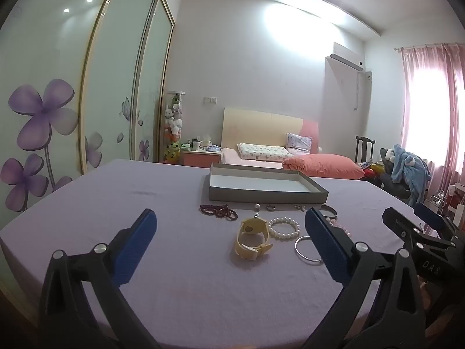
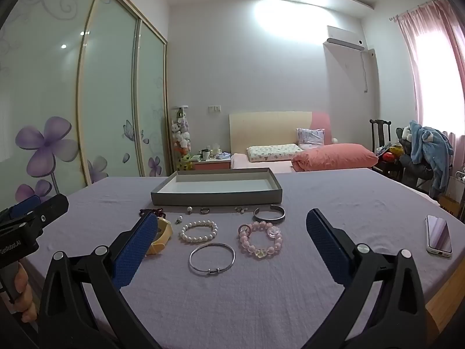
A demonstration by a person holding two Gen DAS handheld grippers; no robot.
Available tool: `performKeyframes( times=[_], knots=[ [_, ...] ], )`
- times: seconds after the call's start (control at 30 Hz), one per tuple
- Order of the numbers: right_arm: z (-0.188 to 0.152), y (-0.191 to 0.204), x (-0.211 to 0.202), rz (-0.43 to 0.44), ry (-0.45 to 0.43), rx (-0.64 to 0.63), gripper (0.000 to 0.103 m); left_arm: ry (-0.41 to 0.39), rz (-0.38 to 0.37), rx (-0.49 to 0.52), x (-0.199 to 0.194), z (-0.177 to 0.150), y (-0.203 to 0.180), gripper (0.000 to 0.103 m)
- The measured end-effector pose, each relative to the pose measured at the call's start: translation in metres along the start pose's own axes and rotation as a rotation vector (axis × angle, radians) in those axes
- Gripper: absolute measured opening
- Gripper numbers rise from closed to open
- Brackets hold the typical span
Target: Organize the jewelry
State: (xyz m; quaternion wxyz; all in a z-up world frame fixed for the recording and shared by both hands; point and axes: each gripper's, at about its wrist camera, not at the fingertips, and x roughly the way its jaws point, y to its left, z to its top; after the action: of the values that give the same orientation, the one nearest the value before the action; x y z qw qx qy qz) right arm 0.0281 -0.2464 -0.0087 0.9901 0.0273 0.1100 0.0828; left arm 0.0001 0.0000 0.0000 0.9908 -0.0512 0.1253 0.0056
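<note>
Jewelry lies on a lilac tablecloth in front of a shallow grey box [image 2: 216, 196] with a white inside and nothing in it. In the right wrist view I see a pearl bracelet [image 2: 198, 230], a thin silver bangle [image 2: 211, 256], a pink bead bracelet [image 2: 260, 240], a dark metal cuff [image 2: 268, 214], a ring [image 2: 204, 210] and small earrings [image 2: 240, 209]. A cream watch [image 1: 252, 238] and dark red beads [image 1: 218, 211] show in the left wrist view. My left gripper [image 1: 229, 225] and right gripper [image 2: 232, 229] hover wide open above the table's near side, holding nothing.
A phone [image 2: 438, 234] lies on the cloth at the right. Beyond the table are a bed with pillows [image 2: 334, 157], a mirrored wardrobe with purple flowers [image 1: 43, 116] on the left, and a chair heaped with clothes [image 2: 424, 148] by the pink curtain.
</note>
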Motion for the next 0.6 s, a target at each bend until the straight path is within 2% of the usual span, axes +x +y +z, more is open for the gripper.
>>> performKeyframes(
  times=[0.6],
  knots=[
    [-0.007,0.004,0.002,-0.003,0.016,0.001,0.101,0.005,0.001,-0.006,0.0,-0.001,0.001,0.099]
  ],
)
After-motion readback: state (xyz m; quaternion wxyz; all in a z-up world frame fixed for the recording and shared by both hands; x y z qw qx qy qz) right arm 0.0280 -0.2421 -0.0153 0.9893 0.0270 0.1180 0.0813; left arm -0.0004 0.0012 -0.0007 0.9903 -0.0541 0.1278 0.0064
